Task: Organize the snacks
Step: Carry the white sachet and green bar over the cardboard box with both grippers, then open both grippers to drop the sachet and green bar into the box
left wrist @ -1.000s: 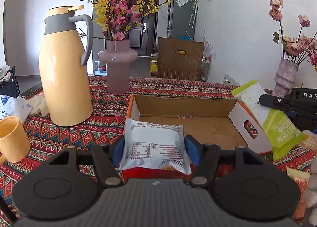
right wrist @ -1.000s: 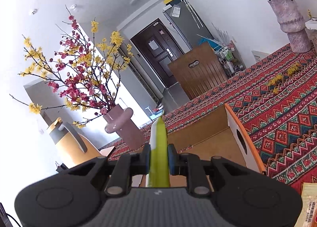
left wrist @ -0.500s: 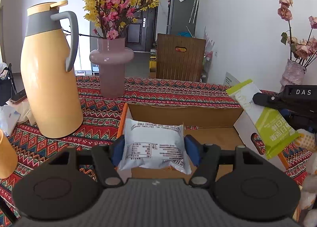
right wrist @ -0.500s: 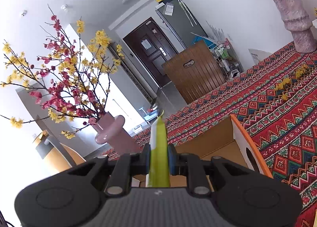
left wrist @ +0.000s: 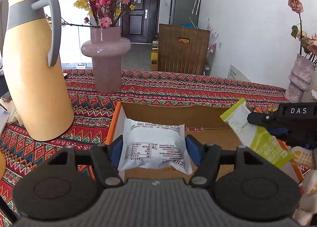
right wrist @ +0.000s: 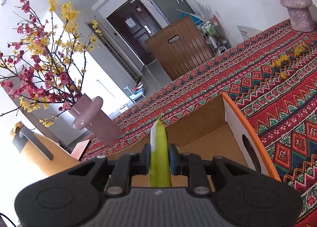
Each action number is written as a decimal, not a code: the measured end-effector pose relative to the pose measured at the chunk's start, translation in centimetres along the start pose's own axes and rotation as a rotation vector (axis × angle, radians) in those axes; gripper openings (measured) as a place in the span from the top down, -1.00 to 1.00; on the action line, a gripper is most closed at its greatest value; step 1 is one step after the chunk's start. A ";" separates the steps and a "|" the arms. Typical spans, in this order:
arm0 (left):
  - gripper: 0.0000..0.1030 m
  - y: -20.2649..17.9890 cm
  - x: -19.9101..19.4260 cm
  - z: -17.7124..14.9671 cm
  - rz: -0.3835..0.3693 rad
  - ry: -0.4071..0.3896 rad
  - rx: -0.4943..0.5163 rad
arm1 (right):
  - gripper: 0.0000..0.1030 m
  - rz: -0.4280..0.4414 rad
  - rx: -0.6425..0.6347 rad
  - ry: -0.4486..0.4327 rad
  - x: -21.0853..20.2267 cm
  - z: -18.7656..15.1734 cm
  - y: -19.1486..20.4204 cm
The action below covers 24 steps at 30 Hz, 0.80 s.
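A white snack packet (left wrist: 154, 143) sits between the blue pads of my left gripper (left wrist: 154, 147), which holds it over the near-left part of the open cardboard box (left wrist: 178, 114); the jaws are opening slightly. On the right of the left wrist view, my right gripper (left wrist: 249, 118) holds a green and white snack packet (left wrist: 257, 139) above the box's right side. Seen edge-on in the right wrist view, the green packet (right wrist: 159, 147) stands between the pads of that gripper (right wrist: 159, 157), whose jaws are opening, over the box (right wrist: 233, 120).
A tall yellow thermos jug (left wrist: 33, 72) stands left of the box. Behind the box is a pink vase (left wrist: 107, 58) with flowering branches. A second vase (left wrist: 299, 80) stands at the far right. The patterned red tablecloth (right wrist: 277, 88) covers the table, with a wooden chair (left wrist: 182, 50) beyond.
Both grippers have moved forward and a little down with their packets. The white packet has passed from before the box's front edge to over its floor, and the green packet hangs lower.
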State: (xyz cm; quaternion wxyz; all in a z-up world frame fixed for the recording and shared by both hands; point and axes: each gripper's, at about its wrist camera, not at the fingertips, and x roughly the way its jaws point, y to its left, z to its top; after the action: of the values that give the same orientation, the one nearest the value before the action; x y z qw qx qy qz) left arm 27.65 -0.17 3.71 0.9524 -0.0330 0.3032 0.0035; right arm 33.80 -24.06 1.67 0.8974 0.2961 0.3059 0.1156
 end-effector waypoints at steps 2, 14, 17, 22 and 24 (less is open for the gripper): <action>-0.38 0.0 0.4 0.0 0.004 0.007 0.000 | 0.55 -0.007 -0.004 0.008 0.2 -0.2 -0.1; -1.00 0.0 -1.0 0.1 0.025 -0.021 -0.006 | -0.87 -0.021 -0.035 -0.052 -1.7 0.1 0.7; -1.00 0.2 -1.9 0.1 0.031 -0.026 -0.013 | -0.94 -0.020 -0.054 -0.065 -2.5 0.1 1.3; -1.00 0.9 -3.9 0.1 0.044 -0.045 -0.031 | -0.97 -0.021 -0.098 -0.083 -4.3 -0.3 2.4; -1.00 1.1 -4.8 0.0 0.047 -0.054 -0.036 | -0.98 -0.021 -0.111 -0.086 -5.1 -0.6 2.9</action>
State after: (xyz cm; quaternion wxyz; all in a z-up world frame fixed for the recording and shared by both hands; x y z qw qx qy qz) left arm 23.66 1.03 6.41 0.9592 -0.0427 0.2778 0.0320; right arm 29.37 -23.50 5.48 0.9260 0.2472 0.2631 0.1103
